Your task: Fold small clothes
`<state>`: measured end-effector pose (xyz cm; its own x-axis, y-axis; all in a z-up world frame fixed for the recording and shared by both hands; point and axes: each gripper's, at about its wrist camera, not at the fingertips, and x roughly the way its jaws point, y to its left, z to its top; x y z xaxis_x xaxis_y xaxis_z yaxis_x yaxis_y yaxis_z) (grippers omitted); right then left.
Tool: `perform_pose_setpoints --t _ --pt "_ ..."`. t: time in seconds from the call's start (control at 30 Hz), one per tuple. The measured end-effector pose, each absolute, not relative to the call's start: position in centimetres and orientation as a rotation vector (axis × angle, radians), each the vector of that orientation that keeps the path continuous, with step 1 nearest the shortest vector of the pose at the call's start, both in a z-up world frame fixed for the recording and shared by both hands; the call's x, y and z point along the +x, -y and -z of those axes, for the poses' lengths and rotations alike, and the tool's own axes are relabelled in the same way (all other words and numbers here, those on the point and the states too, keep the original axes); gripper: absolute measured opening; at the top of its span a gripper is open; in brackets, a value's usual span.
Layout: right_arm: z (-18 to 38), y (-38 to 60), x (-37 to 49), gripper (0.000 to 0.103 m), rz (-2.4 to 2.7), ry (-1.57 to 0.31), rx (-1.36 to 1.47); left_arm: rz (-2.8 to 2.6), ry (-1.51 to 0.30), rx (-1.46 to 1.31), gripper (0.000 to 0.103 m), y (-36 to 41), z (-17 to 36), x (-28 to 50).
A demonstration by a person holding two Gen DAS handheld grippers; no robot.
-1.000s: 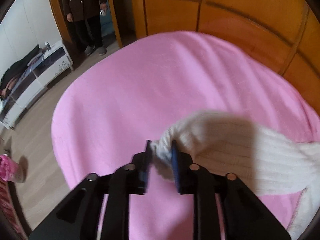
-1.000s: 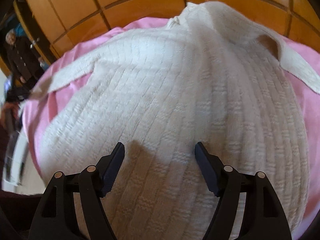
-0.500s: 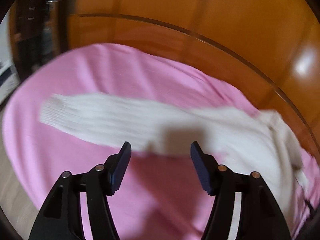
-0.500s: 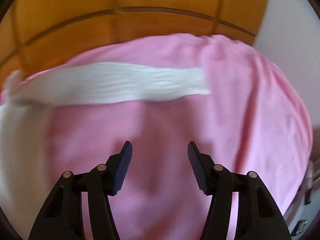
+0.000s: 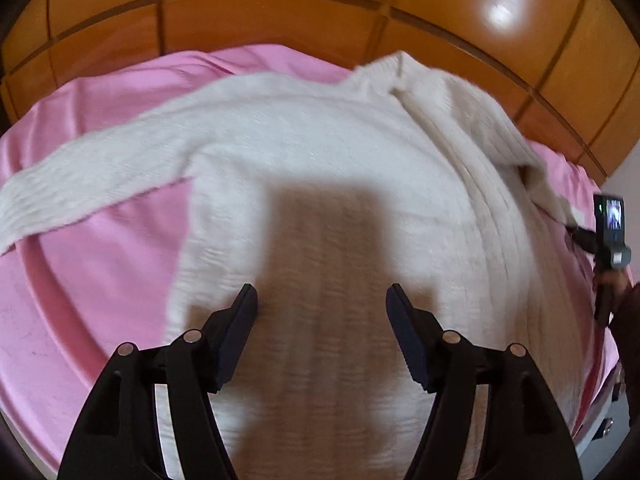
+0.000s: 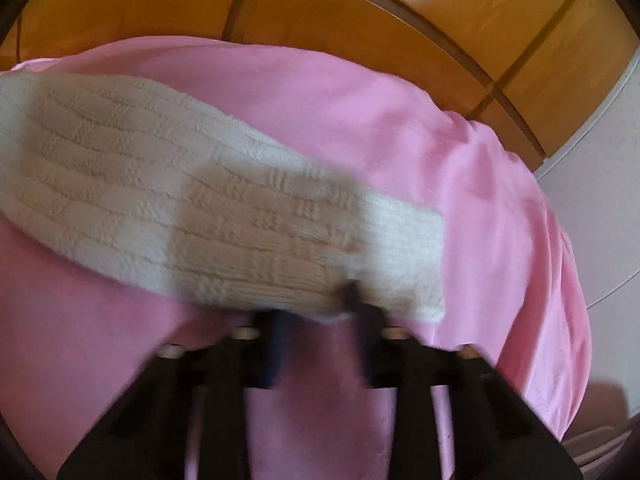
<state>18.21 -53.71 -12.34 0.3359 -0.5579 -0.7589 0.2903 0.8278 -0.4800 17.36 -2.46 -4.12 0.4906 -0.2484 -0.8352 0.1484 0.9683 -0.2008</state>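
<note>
Sweater (image 5: pixel 320 168), white and knitted, lies spread on the pink blanket (image 5: pixel 100 240) that covers the bed, with its collar end toward the wooden headboard (image 5: pixel 280 12). Seen from the left wrist camera, the body of the sweater fills the middle of the blanket, and one sleeve (image 5: pixel 92 176) stretches away from the body, lying flat on the pink cloth. On the opposite side of the body the knit is doubled into a long fold that runs from the collar down toward the near edge.

Left gripper (image 5: pixel 320 312) hangs over the lower part of the sweater's body with its two fingers (image 5: pixel 236 332) spread wide apart and nothing between them; its shadow falls as a dark patch on the knit just ahead of the tips. Whether the tips touch the wool cannot be told.

Right gripper (image 6: pixel 316 320) is at the other sleeve (image 6: pixel 208 204), which lies across the blanket (image 6: pixel 400 120) with its ribbed cuff pointing away from the sweater's body. The fingers here are blurred, but they stand close together at the near edge of the sleeve, just short of the cuff, and a bit of white knit shows between them, so they seem to be pinching that edge. The headboard (image 6: pixel 400 20) curves behind the blanket in this view too.

At the far edge of the left camera's view, beside the blanket, a small dark device with a lit screen (image 5: pixel 612 232) is visible.
</note>
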Motion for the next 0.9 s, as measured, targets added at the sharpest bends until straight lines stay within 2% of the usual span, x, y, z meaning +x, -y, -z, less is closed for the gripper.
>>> perform_pose_setpoints --t 0.1,0.33,0.57,0.9 --pt "10.9 54.5 18.4 0.006 0.575 -1.066 -0.253 0.254 -1.027 -0.059 0.068 3.2 4.1 16.6" --pt "3.0 53.2 15.2 0.006 0.582 -0.947 -0.241 0.272 -1.004 -0.070 0.068 2.4 3.6 15.8" --pt "-3.9 51.0 9.9 0.006 0.556 -0.923 -0.230 0.324 -0.977 -0.057 0.068 2.5 3.4 15.5" --pt "-8.6 49.1 4.4 0.006 0.508 -0.916 -0.183 0.461 -0.952 -0.004 0.068 6.6 2.7 17.9"
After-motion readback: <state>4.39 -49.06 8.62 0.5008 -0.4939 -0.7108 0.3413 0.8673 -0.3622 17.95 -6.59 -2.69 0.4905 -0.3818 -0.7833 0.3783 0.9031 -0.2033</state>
